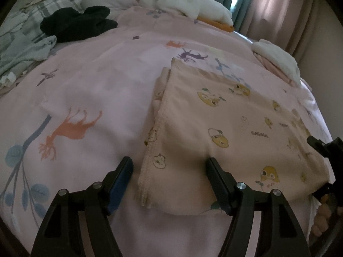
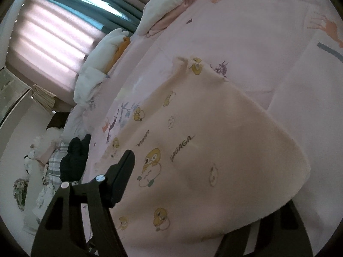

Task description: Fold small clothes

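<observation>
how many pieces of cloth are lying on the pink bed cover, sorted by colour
Peach, duck print: 1, the garment nearest the grippers
Black: 1, a bundle at the far side
White: 2, a pile by the curtain and a pile at the bed edge
Total: 4

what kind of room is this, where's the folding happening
Most likely a bedroom: the peach duck-print garment lies on a bed with a pink deer-print sheet, rumpled white bedding sits at the far edge, and drawn curtains cover a window behind.
</observation>
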Demonstrator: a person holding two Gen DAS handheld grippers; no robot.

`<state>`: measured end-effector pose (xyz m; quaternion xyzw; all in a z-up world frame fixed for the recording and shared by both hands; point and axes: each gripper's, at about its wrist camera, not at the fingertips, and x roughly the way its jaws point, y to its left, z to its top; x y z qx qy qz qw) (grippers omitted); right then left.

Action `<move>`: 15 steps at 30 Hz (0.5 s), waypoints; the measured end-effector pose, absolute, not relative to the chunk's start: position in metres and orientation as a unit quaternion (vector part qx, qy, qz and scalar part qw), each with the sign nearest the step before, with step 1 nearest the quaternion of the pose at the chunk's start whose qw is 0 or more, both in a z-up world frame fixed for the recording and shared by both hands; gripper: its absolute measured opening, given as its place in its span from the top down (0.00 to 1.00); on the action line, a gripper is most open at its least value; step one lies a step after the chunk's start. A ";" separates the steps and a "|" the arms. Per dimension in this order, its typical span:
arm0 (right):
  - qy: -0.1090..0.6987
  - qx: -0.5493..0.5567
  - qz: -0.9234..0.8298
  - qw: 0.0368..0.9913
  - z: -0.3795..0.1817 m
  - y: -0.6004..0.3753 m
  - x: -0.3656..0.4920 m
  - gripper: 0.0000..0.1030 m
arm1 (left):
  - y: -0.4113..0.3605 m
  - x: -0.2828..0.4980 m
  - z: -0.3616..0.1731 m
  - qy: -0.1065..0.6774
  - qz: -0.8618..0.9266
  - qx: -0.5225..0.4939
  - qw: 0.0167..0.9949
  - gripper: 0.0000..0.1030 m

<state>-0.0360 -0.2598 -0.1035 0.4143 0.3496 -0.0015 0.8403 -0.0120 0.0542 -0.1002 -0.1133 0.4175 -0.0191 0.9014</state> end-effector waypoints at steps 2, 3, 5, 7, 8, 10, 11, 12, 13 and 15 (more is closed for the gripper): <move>0.349 0.412 -0.004 0.842 -0.104 -0.260 -0.035 0.32 | 0.056 -0.013 -0.100 0.418 -0.024 -0.116 0.901 0.32; 0.348 0.410 -0.004 0.843 -0.104 -0.260 -0.034 0.33 | 0.057 -0.014 -0.100 0.418 -0.026 -0.118 0.900 0.32; 0.346 0.407 -0.005 0.845 -0.106 -0.260 -0.033 0.35 | 0.060 -0.015 -0.100 0.419 -0.030 -0.126 0.899 0.31; 0.344 0.407 -0.012 0.846 -0.108 -0.262 -0.034 0.46 | 0.061 -0.016 -0.100 0.419 -0.035 -0.130 0.898 0.31; 0.343 0.408 -0.015 0.846 -0.109 -0.262 -0.035 0.49 | 0.062 -0.017 -0.100 0.419 -0.037 -0.130 0.898 0.31; 0.340 0.413 -0.024 0.845 -0.112 -0.267 -0.037 0.67 | 0.063 -0.017 -0.099 0.419 -0.038 -0.132 0.897 0.31; 0.339 0.417 -0.031 0.843 -0.116 -0.271 -0.039 0.73 | 0.063 -0.017 -0.099 0.420 -0.037 -0.133 0.897 0.31; 0.338 0.419 -0.034 0.842 -0.118 -0.273 -0.040 0.81 | 0.064 -0.018 -0.099 0.420 -0.036 -0.136 0.897 0.31; 0.336 0.422 -0.031 0.842 -0.121 -0.276 -0.040 0.83 | 0.065 -0.018 -0.099 0.421 -0.036 -0.139 0.896 0.31; 0.329 0.421 -0.023 0.845 -0.123 -0.278 -0.042 0.84 | 0.067 -0.019 -0.098 0.424 -0.031 -0.139 0.894 0.32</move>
